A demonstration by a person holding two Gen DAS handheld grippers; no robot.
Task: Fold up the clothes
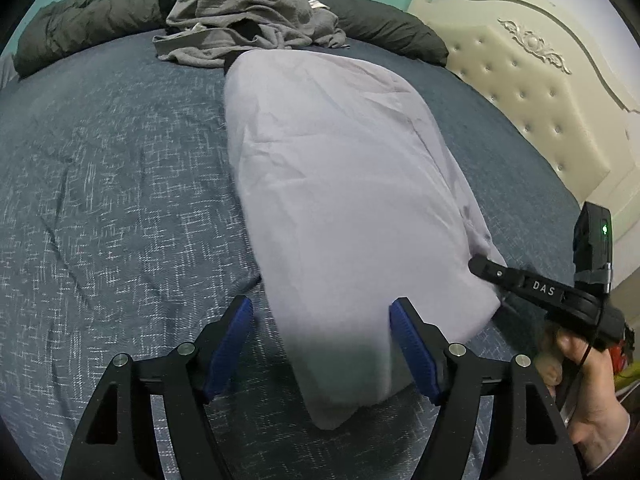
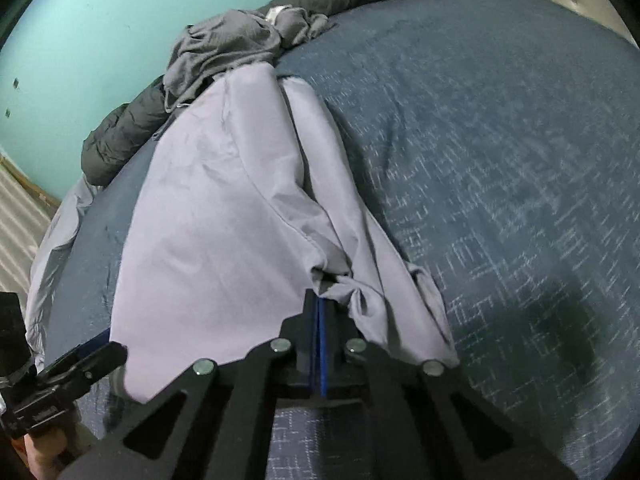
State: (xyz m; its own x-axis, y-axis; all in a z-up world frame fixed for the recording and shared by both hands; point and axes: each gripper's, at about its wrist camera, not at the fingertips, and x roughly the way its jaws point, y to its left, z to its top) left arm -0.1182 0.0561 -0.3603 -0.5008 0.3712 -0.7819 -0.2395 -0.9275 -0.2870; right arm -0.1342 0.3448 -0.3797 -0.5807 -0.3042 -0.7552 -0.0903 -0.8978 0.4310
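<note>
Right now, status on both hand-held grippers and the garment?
Left hand-held gripper open, astride lavender garment. Right hand-held gripper shut on its bunched edge. Grey clothes pile touching the garment's far end.

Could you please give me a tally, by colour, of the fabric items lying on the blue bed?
Lavender garment: 1
Grey crumpled garment: 1
Dark padded jacket or quilt: 1
Total: 3

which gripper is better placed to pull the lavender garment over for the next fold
Right, probably. The right gripper is shut on the lavender garment, pinching a bunched edge. The left gripper is open, its jaws straddling the near end without gripping.
</note>
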